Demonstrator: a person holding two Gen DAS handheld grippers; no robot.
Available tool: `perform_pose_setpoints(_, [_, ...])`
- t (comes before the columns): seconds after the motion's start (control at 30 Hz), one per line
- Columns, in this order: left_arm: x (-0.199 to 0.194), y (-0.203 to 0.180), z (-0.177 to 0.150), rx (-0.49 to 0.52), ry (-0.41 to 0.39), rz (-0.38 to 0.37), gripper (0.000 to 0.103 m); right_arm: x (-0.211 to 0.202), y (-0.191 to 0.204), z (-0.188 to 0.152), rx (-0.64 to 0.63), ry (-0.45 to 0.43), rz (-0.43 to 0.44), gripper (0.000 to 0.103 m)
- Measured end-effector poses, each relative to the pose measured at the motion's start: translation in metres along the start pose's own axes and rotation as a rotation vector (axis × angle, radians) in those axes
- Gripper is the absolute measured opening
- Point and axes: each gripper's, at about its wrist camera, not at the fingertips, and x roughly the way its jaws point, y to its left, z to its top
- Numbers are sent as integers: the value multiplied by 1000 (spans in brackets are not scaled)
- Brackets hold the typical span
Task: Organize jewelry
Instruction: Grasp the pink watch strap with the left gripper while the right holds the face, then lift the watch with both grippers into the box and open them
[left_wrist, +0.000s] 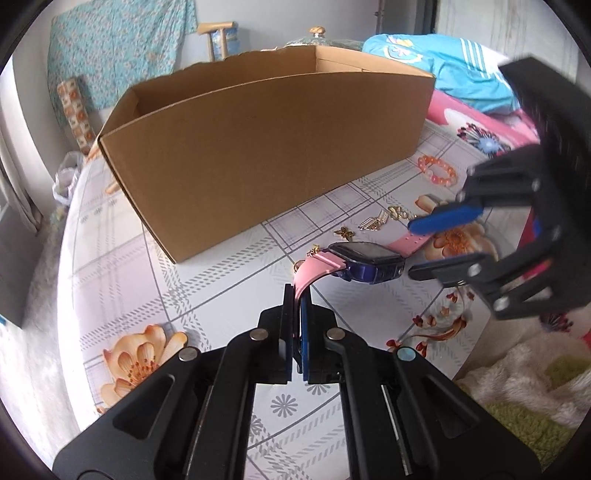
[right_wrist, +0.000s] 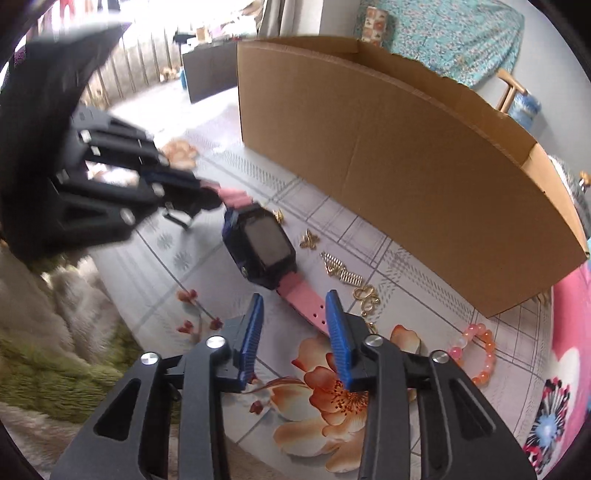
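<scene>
- My left hand-held gripper (left_wrist: 297, 295) is clamped on one pink strap end of the dark blue square-faced watch (right_wrist: 264, 249).
- My right hand-held gripper (right_wrist: 295, 314) has its blue pads apart, around the other strap end, not pressing it.
- The watch lies on the flowered worktop (left_wrist: 122, 280), near the brown cardboard box (left_wrist: 258, 155).

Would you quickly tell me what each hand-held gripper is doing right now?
Left hand-held gripper: shut on the watch strap.
Right hand-held gripper: open, fingers either side of the watch's other strap, not pressing on it.
</scene>
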Motion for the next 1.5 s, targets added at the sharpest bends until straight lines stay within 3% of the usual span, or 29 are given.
perform_pose_setpoints(0.37, [1,7,1,-39,12,-8,2,7,10,2,-11,-12,-115,11])
perform_pose_setpoints(0.57, [-3,5,2,-44,5,-11,2,-7,8,1,87,-74,-121,6])
perform_pose_setpoints(1.0, [-60,-6,28,3,-148,7,2,-70,-1,17,186,-246,-160,4])
perform_pose_setpoints(1.33, [-101,0,84,58,-292,30,2,-116,-35,53,189,-398,-222,4])
perform_pose_setpoints(1.5, [-81,30,139,32,-213,-17,2,-108,-87,91,238,-343,-131,4])
